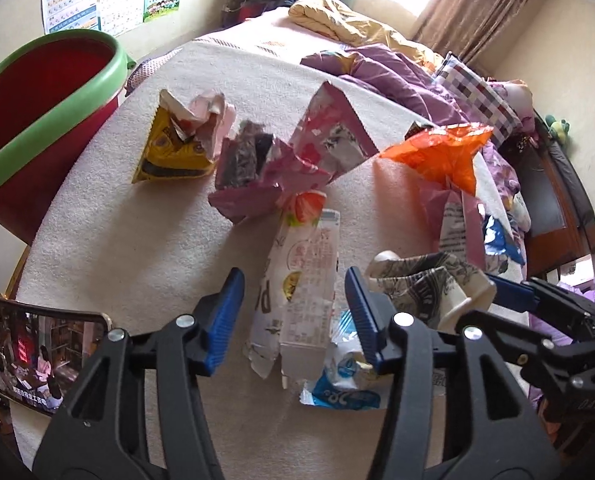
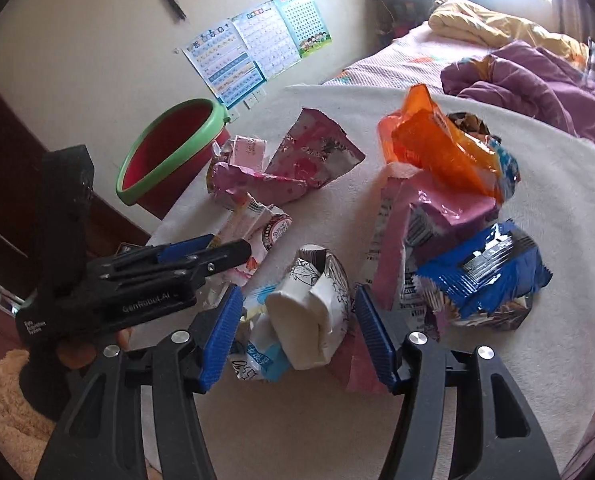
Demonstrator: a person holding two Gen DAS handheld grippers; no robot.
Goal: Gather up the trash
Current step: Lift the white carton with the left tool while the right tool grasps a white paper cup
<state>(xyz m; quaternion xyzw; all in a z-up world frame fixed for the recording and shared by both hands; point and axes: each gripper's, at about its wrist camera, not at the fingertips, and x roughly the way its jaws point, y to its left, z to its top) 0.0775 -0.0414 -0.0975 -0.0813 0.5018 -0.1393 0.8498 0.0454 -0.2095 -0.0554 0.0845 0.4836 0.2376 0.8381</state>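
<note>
Crumpled packaging, mixed foil and paper, lies scattered on a cream blanket (image 1: 117,240) spread over a bed. Item: flattened white carton (image 1: 297,280) with pink print, lower centre of the left wrist view, lying between the spread blue pads of the left gripper (image 1: 295,320); the pads do not press on it. Item: crushed paper cup (image 2: 317,312) with black line drawing, lower centre of the right wrist view, between the parted pads of the right gripper (image 2: 297,340); whether the pads touch it cannot be told. Item: blue-and-white wrapper (image 1: 345,380), touching the carton's near end. Item: yellow packet (image 1: 173,148), upper left of the pile. Item: pink wrapper (image 1: 305,148), centre. Item: orange bag (image 2: 437,144), upper right of the right wrist view, resting on a pink pouch (image 2: 445,208). Item: blue foil packet (image 2: 481,272), right of the cup.

Red bin (image 1: 49,92) with green rim stands beside the bed, upper left. Surroundings: cream wall with charts (image 2: 253,40), purple quilt (image 2: 537,84) and yellow quilt (image 1: 345,20) bunched at the far end, brown curtain (image 1: 481,4) by a bright window, phone screen (image 1: 37,352) at lower left of the left wrist view.
</note>
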